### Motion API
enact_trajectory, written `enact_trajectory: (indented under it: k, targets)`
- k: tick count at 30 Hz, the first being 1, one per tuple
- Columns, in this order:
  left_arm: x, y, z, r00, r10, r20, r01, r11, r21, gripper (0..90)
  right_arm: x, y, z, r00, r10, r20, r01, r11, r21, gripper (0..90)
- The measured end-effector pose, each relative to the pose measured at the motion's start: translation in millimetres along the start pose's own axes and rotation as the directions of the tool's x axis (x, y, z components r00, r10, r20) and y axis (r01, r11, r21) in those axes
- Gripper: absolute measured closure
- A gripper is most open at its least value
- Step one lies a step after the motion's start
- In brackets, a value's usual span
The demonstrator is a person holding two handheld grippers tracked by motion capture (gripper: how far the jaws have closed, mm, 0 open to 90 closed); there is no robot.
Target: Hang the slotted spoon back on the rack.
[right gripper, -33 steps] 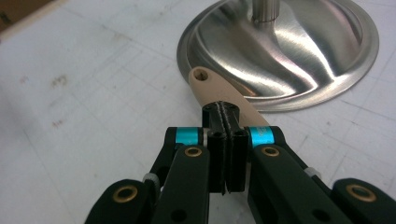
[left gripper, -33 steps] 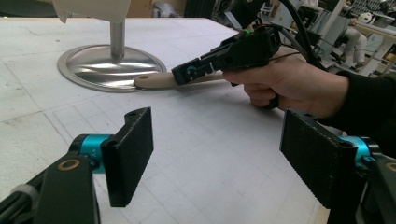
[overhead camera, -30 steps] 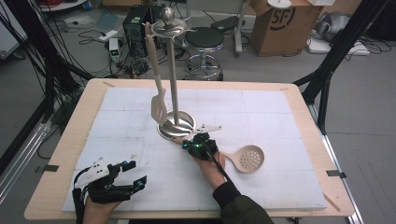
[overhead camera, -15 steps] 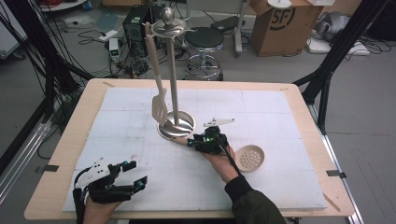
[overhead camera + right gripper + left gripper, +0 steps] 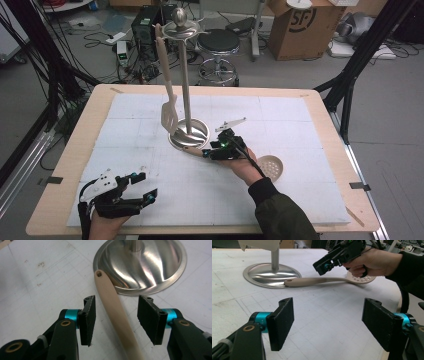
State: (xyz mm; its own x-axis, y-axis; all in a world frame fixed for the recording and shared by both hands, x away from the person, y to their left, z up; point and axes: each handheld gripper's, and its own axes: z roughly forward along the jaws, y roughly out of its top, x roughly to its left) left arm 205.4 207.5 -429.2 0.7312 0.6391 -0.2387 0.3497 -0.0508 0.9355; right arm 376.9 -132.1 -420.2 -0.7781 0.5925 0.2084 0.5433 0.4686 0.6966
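Observation:
A beige slotted spoon (image 5: 270,166) lies flat on the white table. Its handle (image 5: 112,305) points at the steel stand's round base (image 5: 142,262), with the hole end touching the rim. My right gripper (image 5: 116,317) hovers just over the handle; its jaws have just been opening, and the handle runs between the pads without touching them. In the high view that gripper (image 5: 207,150) sits right of the stand base (image 5: 189,134). A beige spatula (image 5: 169,107) hangs from the stand. My left gripper (image 5: 328,325) rests open and empty at the table's front left (image 5: 145,186).
The table top is a white gridded mat (image 5: 150,165) with a wooden border. Behind the table on the floor are a black stool (image 5: 218,42), a cardboard box (image 5: 300,22) and cables. Black stand legs (image 5: 350,75) rise at the right.
My right gripper has opened and let the spoon handle go, rising a little and shifting right. The spoon stays on the table. The left gripper has kept still.

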Motion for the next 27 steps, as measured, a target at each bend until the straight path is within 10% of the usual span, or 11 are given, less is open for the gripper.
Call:
enact_trajectory:
  k: [17,27]
  targets:
    - [0.1,-0.1,0.2,1.0000,-0.006,-0.002,0.006,1.0000,-0.001,26.3,-0.8,-1.9,22.2,0.9987,-0.050,0.002,0.049,0.988,0.148,53.2]
    - [-1.1,0.1,2.5,1.0000,0.001,0.004,-0.001,1.0000,0.005,26.3,10.7,-2.1,25.2,0.9761,-0.206,0.070,0.190,0.964,0.186,59.3]
